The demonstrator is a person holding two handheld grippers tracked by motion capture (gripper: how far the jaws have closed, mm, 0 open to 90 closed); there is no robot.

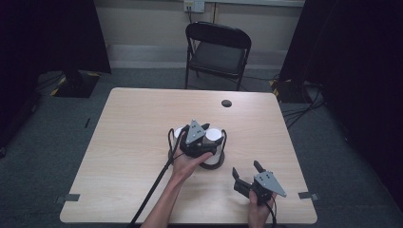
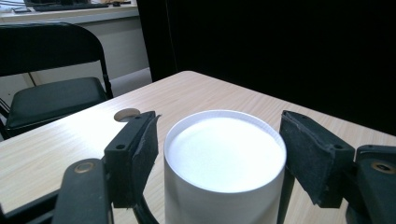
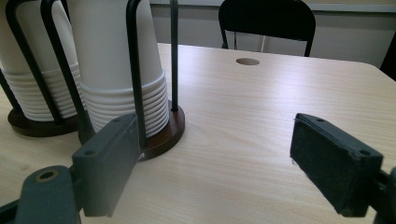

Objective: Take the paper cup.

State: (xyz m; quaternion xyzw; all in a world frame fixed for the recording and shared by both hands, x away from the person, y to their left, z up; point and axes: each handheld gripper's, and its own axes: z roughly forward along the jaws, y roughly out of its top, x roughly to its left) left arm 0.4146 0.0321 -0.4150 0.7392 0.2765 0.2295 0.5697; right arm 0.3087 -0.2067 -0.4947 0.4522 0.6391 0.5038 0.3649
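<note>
Two stacks of upside-down white paper cups stand in black wire holders on round brown bases at the middle of the table. My left gripper is at the top of the right stack, next to the left stack. In the left gripper view the top cup sits between the jaws of the left gripper; the pads stand close beside its wall with a thin gap. My right gripper hovers open near the front right of the table, nothing between the jaws of the right gripper.
A black folding chair stands behind the wooden table. A round cable hole lies near the table's far edge. The wire uprights rise around each stack. Dark curtains hang on both sides.
</note>
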